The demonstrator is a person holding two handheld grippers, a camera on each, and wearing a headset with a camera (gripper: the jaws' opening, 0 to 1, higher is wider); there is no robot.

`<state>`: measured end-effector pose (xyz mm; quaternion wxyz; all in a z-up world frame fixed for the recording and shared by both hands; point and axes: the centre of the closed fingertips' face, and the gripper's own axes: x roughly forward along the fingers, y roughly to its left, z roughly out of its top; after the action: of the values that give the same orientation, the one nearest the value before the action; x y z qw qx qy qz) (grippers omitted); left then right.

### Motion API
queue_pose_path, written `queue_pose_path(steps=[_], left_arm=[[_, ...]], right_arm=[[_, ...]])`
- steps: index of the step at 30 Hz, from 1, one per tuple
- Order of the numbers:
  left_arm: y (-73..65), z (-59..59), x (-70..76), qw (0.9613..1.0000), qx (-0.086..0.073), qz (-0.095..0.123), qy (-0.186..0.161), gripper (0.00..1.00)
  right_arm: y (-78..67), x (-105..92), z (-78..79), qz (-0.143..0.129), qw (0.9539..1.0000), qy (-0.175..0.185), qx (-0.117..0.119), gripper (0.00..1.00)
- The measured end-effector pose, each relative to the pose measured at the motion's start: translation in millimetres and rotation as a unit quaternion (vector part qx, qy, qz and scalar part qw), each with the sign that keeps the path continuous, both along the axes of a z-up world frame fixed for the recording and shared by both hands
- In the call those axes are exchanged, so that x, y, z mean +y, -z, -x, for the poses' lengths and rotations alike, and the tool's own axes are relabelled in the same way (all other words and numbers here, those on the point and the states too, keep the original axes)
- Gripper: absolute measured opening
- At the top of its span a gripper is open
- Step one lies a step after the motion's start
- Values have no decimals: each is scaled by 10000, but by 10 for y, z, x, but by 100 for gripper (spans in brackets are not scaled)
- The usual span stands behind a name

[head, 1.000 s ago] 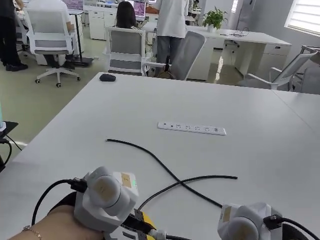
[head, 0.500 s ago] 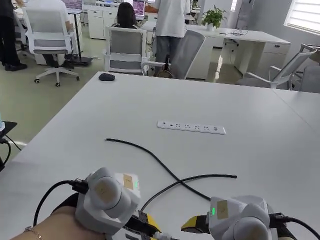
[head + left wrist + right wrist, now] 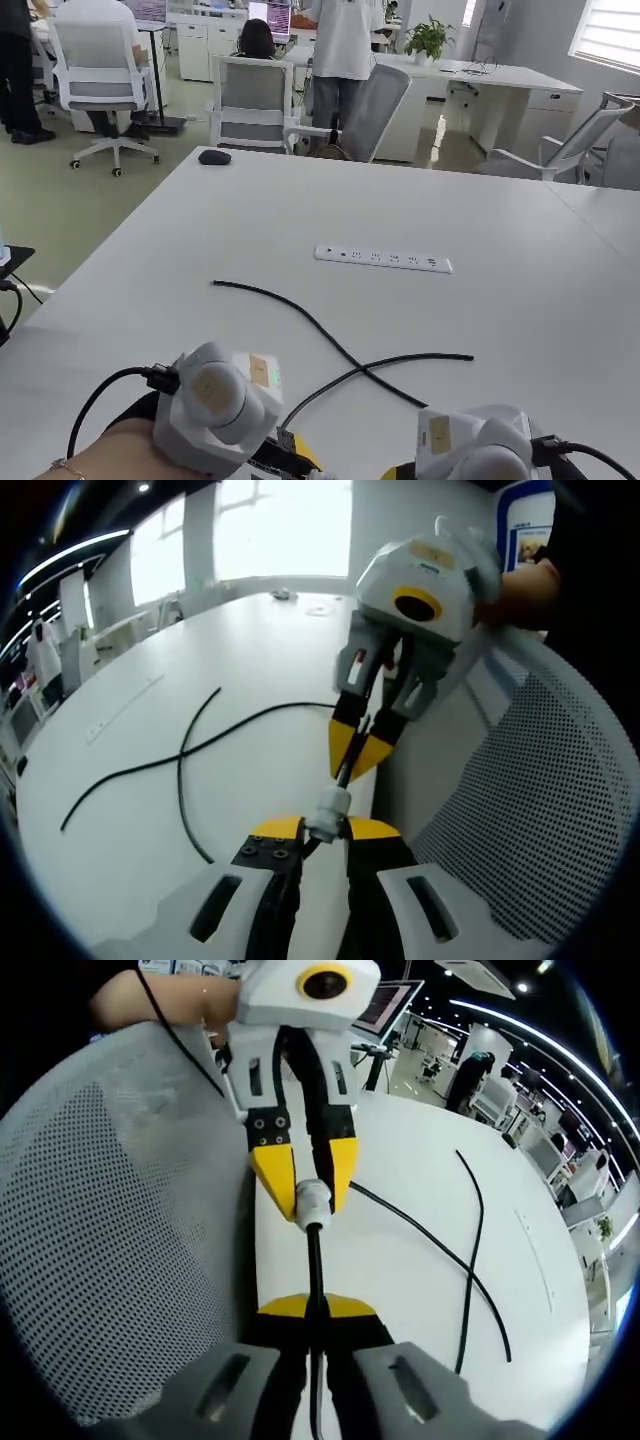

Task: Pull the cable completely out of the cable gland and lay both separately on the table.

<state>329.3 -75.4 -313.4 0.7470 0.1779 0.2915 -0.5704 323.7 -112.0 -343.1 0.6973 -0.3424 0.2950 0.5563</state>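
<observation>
A white cable gland (image 3: 328, 808) sits between the yellow-tipped jaws of my left gripper (image 3: 325, 828), which is shut on it. The black cable (image 3: 315, 1260) comes out of the gland (image 3: 311, 1204) and runs straight into my right gripper (image 3: 315, 1308), shut on it a short way from the gland. Each gripper faces the other: the right gripper (image 3: 357, 752) shows ahead in the left gripper view, the left gripper (image 3: 305, 1175) in the right one. In the head view both work at the table's near edge, left gripper (image 3: 300, 462) and right gripper (image 3: 400, 472). The cable's (image 3: 330, 340) free length lies in a crossing loop on the white table (image 3: 520, 330).
A white power strip (image 3: 383, 258) lies past the cable loop, and a dark mouse (image 3: 214, 156) sits at the far edge. A grey mesh chair back (image 3: 520, 800) is close beside the grippers. Office chairs, desks and people stand beyond the table.
The right gripper has moved in leftward toward the left gripper at the table's near edge. The cable loop on the table has shifted slightly.
</observation>
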Motion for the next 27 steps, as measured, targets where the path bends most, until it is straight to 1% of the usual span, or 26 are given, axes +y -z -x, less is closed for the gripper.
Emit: queue_pose_path(steps=[2,3,5,6,9,10,13,14,16,17,18,20,22,25,26,27], left_arm=[[6,-10,19,10000,6,-20,-37,17],[20,-17,35,10000,38,-44,-76,17],[40,-13,50,9999,46,-107,-71,17],[37,-9,49,9999,58,-100,-79,17],[38,-10,54,9999,64,-106,-84,17],[42,-10,59,9999,57,-124,-80,17],[47,-9,65,9999,64,-137,-82,17],[48,-10,68,9998,60,-146,-82,17],[54,-14,78,9998,57,-167,-88,17],[54,-15,80,9998,58,-170,-91,17],[57,-17,86,9998,59,-178,-100,17],[58,-15,89,9998,63,-182,-106,17],[54,-17,90,9997,65,-178,-121,17],[51,-26,93,9997,54,-169,-148,17],[51,-28,93,9997,53,-166,-153,17],[53,-32,99,9997,43,-185,-164,17]], right_arm=[[23,-60,-27,101,9999,78,-14,2],[40,-100,-43,157,9998,158,12,2],[68,-160,-58,207,9987,429,182,2],[73,-174,-69,218,9984,484,203,3],[107,-246,-97,320,9977,566,215,3],[128,-298,-112,431,9969,627,193,3],[163,-388,-142,587,9951,772,194,3],[180,-451,-167,686,9931,931,205,4],[211,-558,-199,869,9898,1114,204,4],[219,-584,-205,912,9888,1165,208,4],[254,-692,-218,1113,9842,1356,256,4],[277,-797,-236,1306,9803,1463,230,5],[289,-882,-264,1387,9772,1594,207,5],[293,-927,-264,1449,9754,1648,209,7],[298,-925,-256,1467,9754,1628,218,8],[316,-913,-228,1510,9764,1524,225,11]])
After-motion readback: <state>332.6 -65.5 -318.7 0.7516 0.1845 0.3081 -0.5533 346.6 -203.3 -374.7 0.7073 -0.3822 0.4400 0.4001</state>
